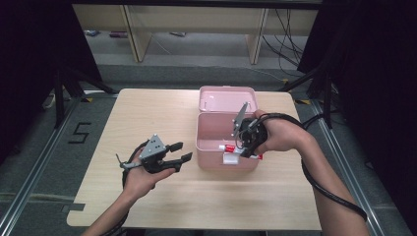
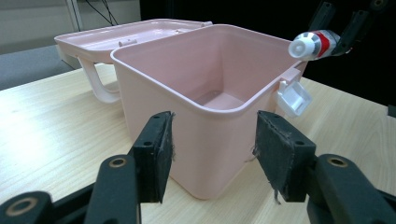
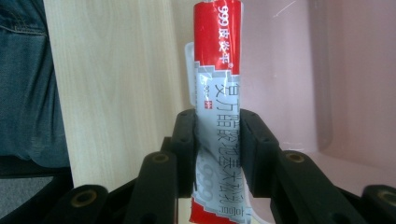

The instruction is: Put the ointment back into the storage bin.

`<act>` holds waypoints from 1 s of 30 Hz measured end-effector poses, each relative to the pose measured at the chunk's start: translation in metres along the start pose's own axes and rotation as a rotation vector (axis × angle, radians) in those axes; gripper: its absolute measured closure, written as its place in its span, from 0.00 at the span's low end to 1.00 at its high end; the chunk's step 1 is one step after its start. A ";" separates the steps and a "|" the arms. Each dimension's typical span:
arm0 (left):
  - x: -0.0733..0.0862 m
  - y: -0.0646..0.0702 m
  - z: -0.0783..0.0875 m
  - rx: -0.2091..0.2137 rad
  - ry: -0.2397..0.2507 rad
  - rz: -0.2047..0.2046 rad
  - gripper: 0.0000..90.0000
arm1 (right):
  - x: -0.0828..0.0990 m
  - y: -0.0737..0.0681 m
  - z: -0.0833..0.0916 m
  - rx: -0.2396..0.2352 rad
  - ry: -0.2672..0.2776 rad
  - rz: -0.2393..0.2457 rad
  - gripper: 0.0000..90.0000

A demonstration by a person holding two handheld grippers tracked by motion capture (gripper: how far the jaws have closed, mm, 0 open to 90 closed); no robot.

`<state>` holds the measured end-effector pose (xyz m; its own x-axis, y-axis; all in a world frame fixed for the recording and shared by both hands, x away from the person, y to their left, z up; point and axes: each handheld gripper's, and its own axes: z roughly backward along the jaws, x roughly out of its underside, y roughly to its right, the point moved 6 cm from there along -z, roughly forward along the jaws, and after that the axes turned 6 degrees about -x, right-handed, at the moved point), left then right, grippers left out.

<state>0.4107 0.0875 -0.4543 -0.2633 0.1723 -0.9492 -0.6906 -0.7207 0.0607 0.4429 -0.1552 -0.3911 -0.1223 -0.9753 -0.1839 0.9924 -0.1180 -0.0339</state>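
A: High view first. Where is everything?

B: The pink box (image 1: 227, 142) sits at about one o'clock from the middle of the desk (image 1: 147, 113), lid thrown back toward twelve. The right gripper (image 1: 242, 147) hangs over the box's near rim, at six o'clock on the box, holding a red-and-silver tube (image 1: 231, 148) crosswise. The left gripper (image 1: 179, 153) rests off at nine o'clock from the box, well apart, its fingers spread and holding nothing.

A: And the left gripper view?

B: Its two fingers (image 2: 156, 154) stand wide apart, with the box's (image 2: 205, 93) corner between them farther off, not touched. The box looks bare inside. At two o'clock the tube (image 2: 314, 44), white cap leading, hovers just above the rim, pinched by the other gripper.

A: Right gripper view?

B: The fingers (image 3: 184, 154) are clamped on the tube (image 3: 219, 107) at its lower half. The tube points to twelve o'clock, with the desk (image 3: 116, 84) on the left and the box's (image 3: 355, 93) pink inside on the right.

A: So which step is this?

B: I'd say carrying the tube in. It is at the rim, not yet inside. Next, I think, the right hand should move toward the box's middle, lower, then let its fingers part. The cap could catch on the rim if it drops early.
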 end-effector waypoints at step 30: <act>-0.001 0.000 0.000 -0.001 -0.001 0.001 0.51 | -0.003 0.022 0.001 0.027 -0.030 -0.002 0.78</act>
<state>0.4110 0.0877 -0.4537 -0.2645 0.1726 -0.9488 -0.6900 -0.7212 0.0612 0.4654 -0.1551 -0.3899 -0.1244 -0.9802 -0.1540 0.9922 -0.1247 -0.0074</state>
